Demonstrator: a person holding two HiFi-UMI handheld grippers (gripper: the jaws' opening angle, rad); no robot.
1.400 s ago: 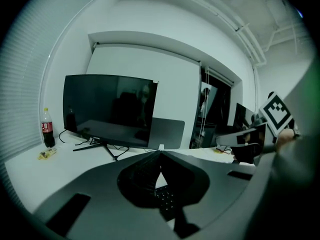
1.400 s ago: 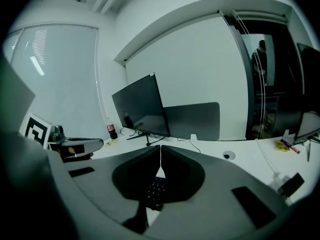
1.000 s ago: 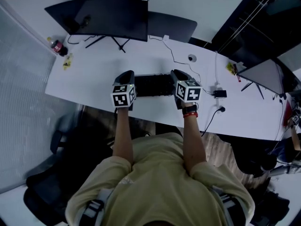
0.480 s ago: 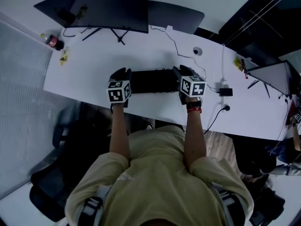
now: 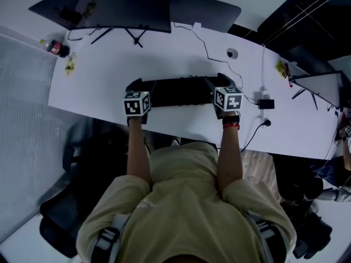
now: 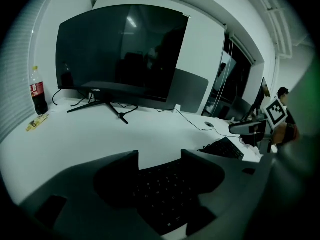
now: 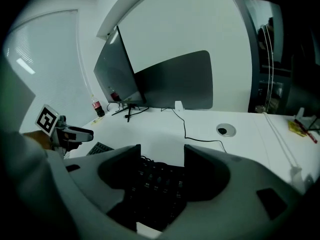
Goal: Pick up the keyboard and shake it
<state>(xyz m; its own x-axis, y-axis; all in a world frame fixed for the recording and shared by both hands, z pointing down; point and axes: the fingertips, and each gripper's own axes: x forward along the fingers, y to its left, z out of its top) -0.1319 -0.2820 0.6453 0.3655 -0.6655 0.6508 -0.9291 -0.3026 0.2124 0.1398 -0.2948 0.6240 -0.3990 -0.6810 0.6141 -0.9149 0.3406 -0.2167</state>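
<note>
A black keyboard [image 5: 178, 92] lies flat on the white desk [image 5: 109, 75], close to its near edge. My left gripper [image 5: 135, 89] is over the keyboard's left end and my right gripper [image 5: 216, 86] over its right end. In the left gripper view the keys [image 6: 160, 194] show in the gap between the jaws of the left gripper [image 6: 160, 156]. The jaws are opening and the pads stand clear of the keyboard. The right gripper view shows the right gripper [image 7: 162, 151] opening too, with the keyboard [image 7: 157, 184] between its jaws and untouched.
A large dark monitor [image 5: 109, 7] and a second screen [image 5: 205, 12] stand at the back of the desk. A cola bottle [image 5: 55, 48] is at the far left. A cable [image 5: 211, 53], a desk grommet [image 5: 232, 53] and a power adapter [image 5: 266, 103] lie to the right.
Both grippers have opened their jaws off the keyboard's ends. The keyboard now rests on the desk and shows its full length; the hands have spread slightly apart.
</note>
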